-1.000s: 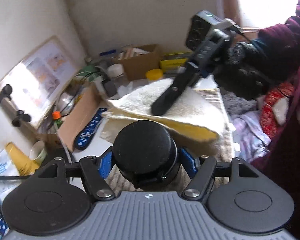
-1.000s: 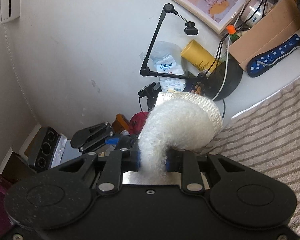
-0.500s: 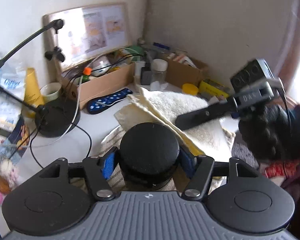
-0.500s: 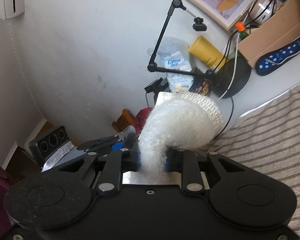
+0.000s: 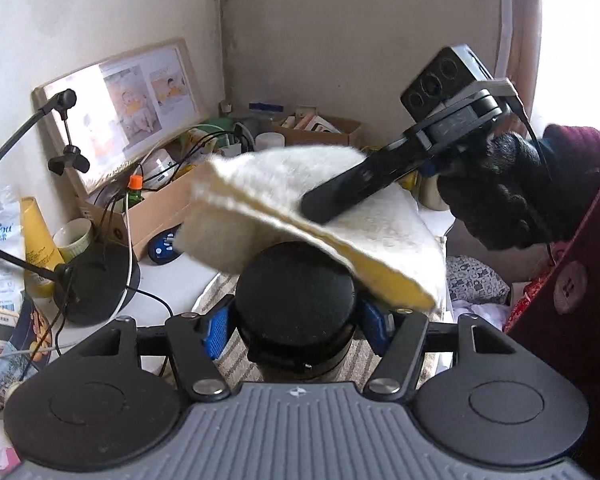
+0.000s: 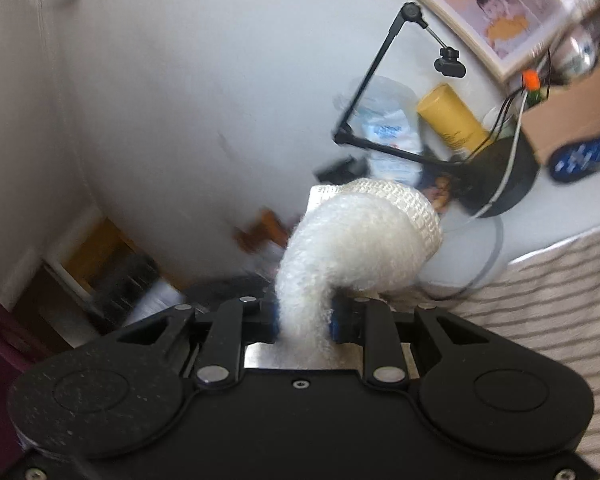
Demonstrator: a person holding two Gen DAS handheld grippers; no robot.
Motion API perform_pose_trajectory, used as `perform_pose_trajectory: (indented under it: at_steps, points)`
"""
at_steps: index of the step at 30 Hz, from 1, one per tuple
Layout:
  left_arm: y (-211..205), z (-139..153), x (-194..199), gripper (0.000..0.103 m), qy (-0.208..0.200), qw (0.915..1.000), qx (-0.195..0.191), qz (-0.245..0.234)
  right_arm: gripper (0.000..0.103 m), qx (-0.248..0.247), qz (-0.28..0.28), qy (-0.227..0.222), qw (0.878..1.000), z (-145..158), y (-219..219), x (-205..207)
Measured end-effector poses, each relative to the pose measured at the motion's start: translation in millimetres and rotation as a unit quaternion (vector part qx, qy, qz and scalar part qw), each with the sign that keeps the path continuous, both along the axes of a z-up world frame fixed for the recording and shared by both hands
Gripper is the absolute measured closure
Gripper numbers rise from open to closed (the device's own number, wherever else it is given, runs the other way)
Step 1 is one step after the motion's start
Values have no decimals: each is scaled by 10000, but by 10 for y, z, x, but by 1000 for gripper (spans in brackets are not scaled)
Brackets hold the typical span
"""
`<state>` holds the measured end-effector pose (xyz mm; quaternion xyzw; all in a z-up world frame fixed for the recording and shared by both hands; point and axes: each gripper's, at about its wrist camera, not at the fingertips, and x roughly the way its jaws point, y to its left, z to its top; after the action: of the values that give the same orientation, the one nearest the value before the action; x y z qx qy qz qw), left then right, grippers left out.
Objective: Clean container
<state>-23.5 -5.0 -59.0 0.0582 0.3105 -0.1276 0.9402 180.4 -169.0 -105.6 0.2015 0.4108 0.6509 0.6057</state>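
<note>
left gripper [image 5: 296,320] fingers clamp one black-lidded container [image 5: 296,300]; right gripper [image 6: 304,316] fingers pinch one white cloth [image 6: 356,236].

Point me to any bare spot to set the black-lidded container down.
Best bet: the striped cloth right of the right gripper, bare where visible. A smaller bare white tabletop patch lies between the lamp base and the container, though a cable crosses it. The back corner by the cardboard box is crowded.
</note>
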Motion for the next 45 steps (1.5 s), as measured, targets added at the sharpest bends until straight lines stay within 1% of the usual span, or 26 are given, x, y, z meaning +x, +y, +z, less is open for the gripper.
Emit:
perform_pose_trajectory:
  at_steps: [4, 12, 15, 18, 21, 23, 28, 33, 41, 43, 45]
  points:
    - [-1, -21, -51, 39, -83, 9996, 191, -165, 81, -54, 38, -76, 9999, 30, 45, 8]
    - [25, -44, -67, 39, -191, 9993, 207, -254, 81, -161, 114, -227, 9995, 90, 136, 23]
    - [23, -51, -76, 39, -209, 9991, 247, -277, 81, -126, 46, 155, 9998, -58, 40, 4]
    - [35, -53, -75, 39, -212, 9992, 221, -251, 81, -171, -19, 444, 9989, -227, 26, 19]
    - [48, -54, -68, 39, -210, 9993, 202, -223, 81, -310, -37, 489, 9983, -354, 47, -24]
    - [57, -55, -68, 39, -206, 9994, 190, -204, 81, -278, -106, 613, 9977, -423, 39, -18]
    - [85, -60, -74, 39, -197, 9995, 173, -173, 81, -573, -143, 323, 9977, -497, 86, -54]
    - [93, -60, -82, 38, -174, 9996, 194, -136, 81, -1027, -170, -81, 9945, -579, 165, -71]
    - [96, -55, -42, 38, -148, 9995, 213, -191, 81, -1771, -306, -655, 9815, -773, 253, -136]
    - [87, -56, -24, 38, -152, 9994, 224, -222, 81, -1906, -374, -652, 9788, -881, 214, -20]
    - [79, -57, 0, 38, -155, 9992, 253, -278, 81, -2055, -386, -797, 9746, -946, 215, -37]
